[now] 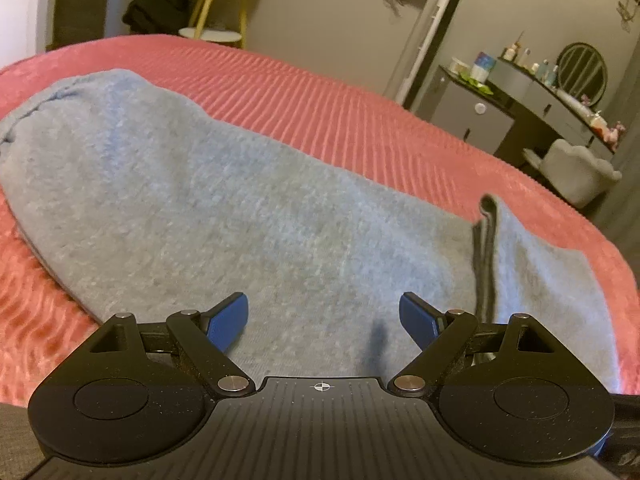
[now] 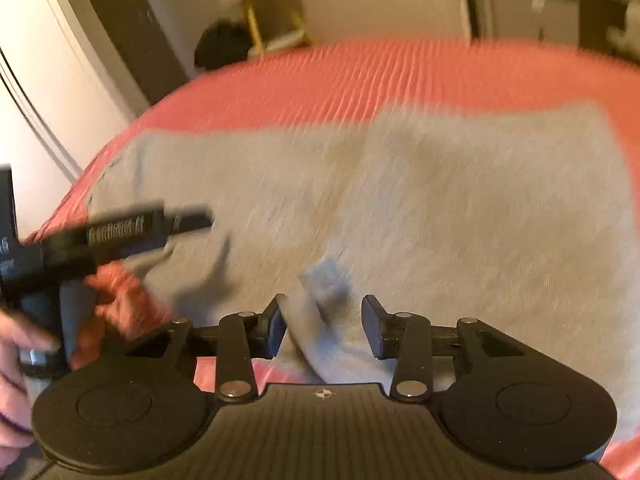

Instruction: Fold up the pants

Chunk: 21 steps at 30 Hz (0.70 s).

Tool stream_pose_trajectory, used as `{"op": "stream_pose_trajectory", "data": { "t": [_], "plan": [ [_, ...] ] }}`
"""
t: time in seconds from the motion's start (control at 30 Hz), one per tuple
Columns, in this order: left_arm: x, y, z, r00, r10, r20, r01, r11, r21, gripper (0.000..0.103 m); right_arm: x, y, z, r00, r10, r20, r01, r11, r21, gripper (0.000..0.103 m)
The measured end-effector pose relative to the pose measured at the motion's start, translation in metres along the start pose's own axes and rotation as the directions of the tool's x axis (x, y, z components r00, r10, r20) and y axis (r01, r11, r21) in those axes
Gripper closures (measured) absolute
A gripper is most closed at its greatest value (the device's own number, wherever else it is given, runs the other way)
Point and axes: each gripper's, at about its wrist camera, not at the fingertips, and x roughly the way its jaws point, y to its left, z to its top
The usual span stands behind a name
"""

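1. Bedspread (image 1: 340, 92) beyond the grey pants (image 1: 224, 200) is bare up to the far edge; open room there for a gripper.
2. Raised fold ridge (image 1: 486, 248) stands up from the pants on the right of the left wrist view, an obstacle for a low sweep.
3. Left gripper (image 1: 323, 320) jaws stand wide, only flat cloth between them.
4. Right gripper (image 2: 323, 328) jaws part open, a bunched cloth flap (image 2: 328, 280) rises between them; contact unclear in blur.
5. In the right wrist view the left gripper's body (image 2: 100, 236) and a hand (image 2: 16, 344) block the left side.
6. Dresser (image 1: 520, 108) and chair (image 1: 576, 172) stand well off the bed's right edge.
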Motion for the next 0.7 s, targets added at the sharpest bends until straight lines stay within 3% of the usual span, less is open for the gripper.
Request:
{"op": "stream_pose_trajectory", "data": {
  "t": [0.07,0.1,0.13,0.2,0.27,0.3,0.37,0.47,0.53,0.6,0.7],
  "plan": [
    [0.002,0.0,0.001,1.0,-0.03,-0.007,0.03,1.0,-0.001,0.014,-0.014,-0.011,0.001,0.998,0.047,0.045,-0.049,0.998,0.044,0.054],
    [0.003,-0.003,0.001,0.999,-0.048,-0.011,0.048,0.999,0.007,0.014,-0.025,-0.022,0.002,0.994,0.065,0.088,-0.074,0.993,0.098,0.036],
    [0.004,-0.005,0.001,0.998,-0.063,-0.02,0.064,0.998,0.016,0.015,-0.035,-0.035,0.002,0.989,0.064,0.135,-0.087,0.982,0.168,0.028],
    [0.006,-0.013,0.002,0.991,-0.123,-0.055,0.125,0.991,0.037,0.015,-0.05,-0.062,-0.002,0.984,0.0,0.18,-0.058,0.947,0.316,0.028],
    [0.01,-0.022,0.005,0.975,-0.197,-0.103,0.201,0.979,0.033,0.015,-0.048,-0.082,-0.007,0.984,-0.165,0.07,0.121,0.9,0.419,0.032],
    [0.012,-0.027,0.007,0.965,-0.231,-0.125,0.236,0.971,0.027,0.015,-0.045,-0.094,-0.012,0.973,-0.23,0.007,0.199,0.855,0.479,0.047],
    [0.018,-0.039,0.01,0.946,-0.277,-0.165,0.285,0.958,0.024,0.015,-0.053,-0.109,-0.021,0.972,-0.23,0.041,0.16,0.785,0.599,0.051],
    [0.037,-0.057,0.012,0.902,-0.345,-0.26,0.356,0.935,-0.004,0.015,-0.066,-0.103,-0.022,0.948,-0.287,0.136,0.155,0.792,0.591,0.046],
    [0.052,-0.066,0.012,0.89,-0.349,-0.292,0.36,0.933,-0.018,0.015,-0.073,-0.103,-0.025,0.938,-0.288,0.194,0.125,0.801,0.586,0.038],
    [0.069,-0.072,0.012,0.876,-0.36,-0.322,0.365,0.93,-0.048,0.017,-0.074,-0.11,-0.028,0.943,-0.246,0.224,0.064,0.794,0.604,0.038],
    [0.091,-0.077,0.01,0.825,-0.439,-0.357,0.41,0.899,-0.157,0.021,-0.07,-0.116,-0.031,0.951,-0.209,0.228,0.015,0.768,0.64,0.038]
  ]
}}
